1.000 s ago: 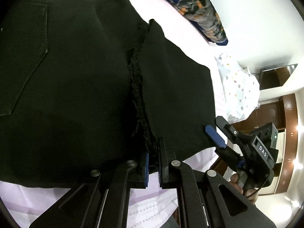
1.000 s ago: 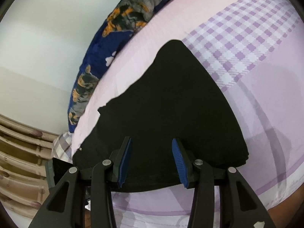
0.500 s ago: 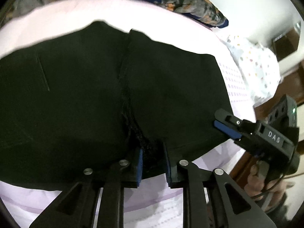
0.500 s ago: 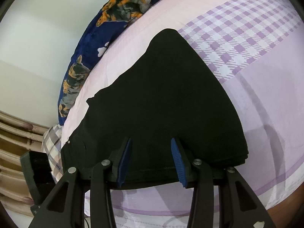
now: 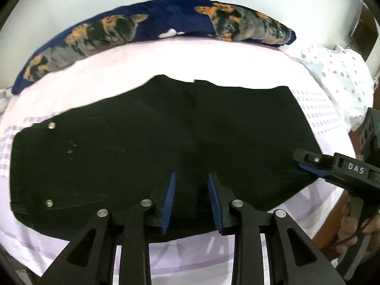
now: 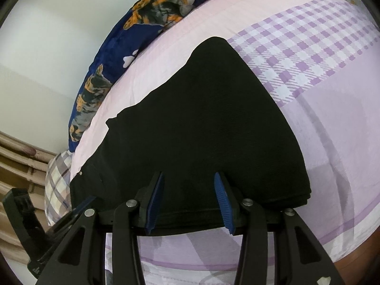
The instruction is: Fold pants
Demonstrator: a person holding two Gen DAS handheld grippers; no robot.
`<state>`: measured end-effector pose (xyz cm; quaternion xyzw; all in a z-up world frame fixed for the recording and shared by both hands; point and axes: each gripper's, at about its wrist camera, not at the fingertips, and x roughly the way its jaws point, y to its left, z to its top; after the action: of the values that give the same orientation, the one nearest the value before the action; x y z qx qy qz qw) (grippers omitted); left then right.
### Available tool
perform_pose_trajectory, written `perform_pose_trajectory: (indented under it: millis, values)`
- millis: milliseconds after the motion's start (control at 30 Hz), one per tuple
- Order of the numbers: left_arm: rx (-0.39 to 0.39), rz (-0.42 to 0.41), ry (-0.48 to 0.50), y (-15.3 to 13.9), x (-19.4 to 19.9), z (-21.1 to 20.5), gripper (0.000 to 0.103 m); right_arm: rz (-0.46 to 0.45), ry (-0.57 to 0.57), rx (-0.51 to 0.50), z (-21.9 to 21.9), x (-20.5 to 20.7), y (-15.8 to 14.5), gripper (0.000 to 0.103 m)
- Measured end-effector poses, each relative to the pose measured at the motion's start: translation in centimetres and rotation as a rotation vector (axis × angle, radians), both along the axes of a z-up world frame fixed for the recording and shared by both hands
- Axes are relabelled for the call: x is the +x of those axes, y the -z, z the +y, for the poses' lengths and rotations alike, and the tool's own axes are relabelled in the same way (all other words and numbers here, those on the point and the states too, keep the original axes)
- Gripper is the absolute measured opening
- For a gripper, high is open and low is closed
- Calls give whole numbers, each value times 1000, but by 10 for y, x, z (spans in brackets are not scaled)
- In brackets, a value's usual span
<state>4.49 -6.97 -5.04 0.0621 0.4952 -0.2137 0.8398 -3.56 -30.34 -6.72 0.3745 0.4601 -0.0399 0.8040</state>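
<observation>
Black pants [image 5: 166,142] lie folded flat on a pink and purple bed sheet [image 5: 190,64]; they also show in the right wrist view [image 6: 201,130]. My left gripper [image 5: 192,178] is open, its blue pads over the near edge of the pants with nothing between them. My right gripper [image 6: 188,178] is open over the near right part of the pants. The right gripper also shows in the left wrist view [image 5: 332,168] at the pants' right edge. The left gripper body shows at the lower left of the right wrist view [image 6: 23,225].
A dark blue pillow with a dog print [image 5: 152,30] lies along the far side of the bed. A white dotted cloth [image 5: 339,76] lies at the right. The checked part of the sheet [image 6: 308,47] is to the right of the pants. The bed's near edge is just below the grippers.
My left gripper has opened and let go of the pants' fold, and pulled back and up. The pants now lie flat. The right gripper stays open and has barely moved.
</observation>
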Motion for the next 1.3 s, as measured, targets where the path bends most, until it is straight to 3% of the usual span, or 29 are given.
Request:
perform_pose_trajectory:
  millis: [233, 533, 967, 1100, 1167, 1300]
  values:
    - [80, -77, -53, 6, -1, 21, 35, 17, 0, -28, 4, 4, -2, 42]
    - [65, -63, -163, 7, 1, 78, 43, 33, -86, -89, 33, 37, -4, 44]
    - [-118, -8, -372, 6, -14, 183, 45, 28, -242, -164, 95, 126, -3, 44]
    - [-247, 48, -409, 13, -20, 210, 45, 30, -267, -162, 111, 154, -2, 44]
    - [-328, 81, -428, 17, -20, 221, 45, 30, -271, -164, 117, 164, -3, 52]
    - [-459, 108, -453, 19, -23, 238, 45, 18, -301, -161, 129, 175, -5, 53]
